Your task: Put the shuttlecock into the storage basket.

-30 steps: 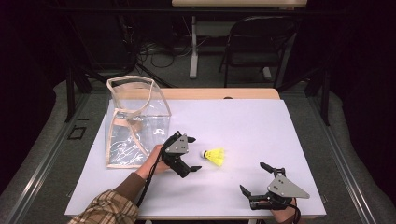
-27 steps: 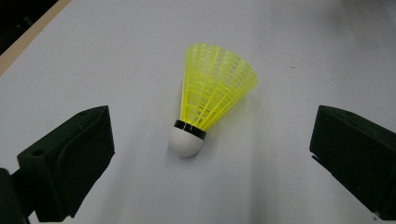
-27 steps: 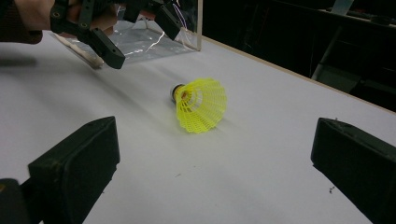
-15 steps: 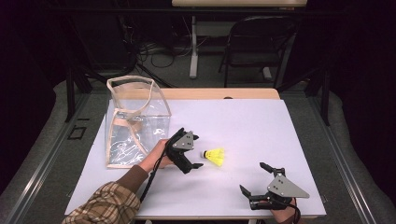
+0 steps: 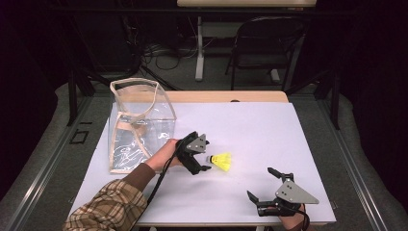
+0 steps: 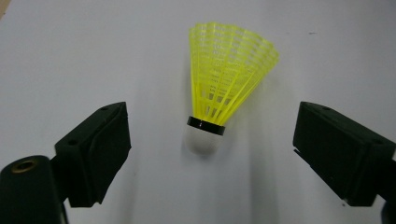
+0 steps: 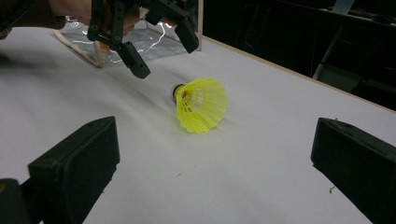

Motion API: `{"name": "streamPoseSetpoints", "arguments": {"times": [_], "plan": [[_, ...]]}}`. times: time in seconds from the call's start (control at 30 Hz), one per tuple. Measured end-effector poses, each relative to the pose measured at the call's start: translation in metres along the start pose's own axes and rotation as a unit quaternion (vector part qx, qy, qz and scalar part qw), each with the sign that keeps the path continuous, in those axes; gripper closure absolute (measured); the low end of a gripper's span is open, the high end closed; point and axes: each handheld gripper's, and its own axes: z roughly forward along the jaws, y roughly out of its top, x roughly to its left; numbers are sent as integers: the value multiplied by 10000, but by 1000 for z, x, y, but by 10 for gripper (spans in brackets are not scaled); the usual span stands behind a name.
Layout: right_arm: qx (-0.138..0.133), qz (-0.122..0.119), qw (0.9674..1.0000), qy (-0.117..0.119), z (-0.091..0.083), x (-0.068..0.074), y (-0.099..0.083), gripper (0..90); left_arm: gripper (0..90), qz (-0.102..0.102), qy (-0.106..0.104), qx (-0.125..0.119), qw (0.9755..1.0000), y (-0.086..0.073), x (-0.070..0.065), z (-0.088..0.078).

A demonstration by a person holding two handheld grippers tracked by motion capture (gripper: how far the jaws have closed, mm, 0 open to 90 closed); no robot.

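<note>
A yellow shuttlecock (image 5: 222,161) lies on its side on the white table cover (image 5: 269,125), its white cork end toward my left gripper (image 5: 207,155). In the left gripper view the cork (image 6: 204,140) sits between the two black jaws, with a clear gap on each side. The jaws have just been closing but do not touch the cork. My right gripper (image 5: 260,182) rests near the front right edge, its jaws wide open and bare. In its own view the shuttlecock (image 7: 201,105) lies ahead, with the left gripper (image 7: 167,59) just behind it.
A clear plastic bag with beige trim (image 5: 139,120) stands open at the table's left, just behind the left hand. A wooden edge (image 5: 231,96) runs along the table's far side. A dark chair (image 5: 262,43) and cables sit on the floor beyond.
The left gripper has slid right, up to the shuttlecock, and its jaws have narrowed around the cork end. The right gripper and the shuttlecock have not moved.
</note>
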Motion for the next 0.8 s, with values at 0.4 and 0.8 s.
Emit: {"name": "streamPoseSetpoints", "arguments": {"times": [0.4,0.8], "plan": [[1,1,10000,5,0,0,0,7,272,255,-112,464,9985,7,5,14],[3,2,10000,10,0,0,0,7,434,491,-442,921,9936,8,15,28]]}}
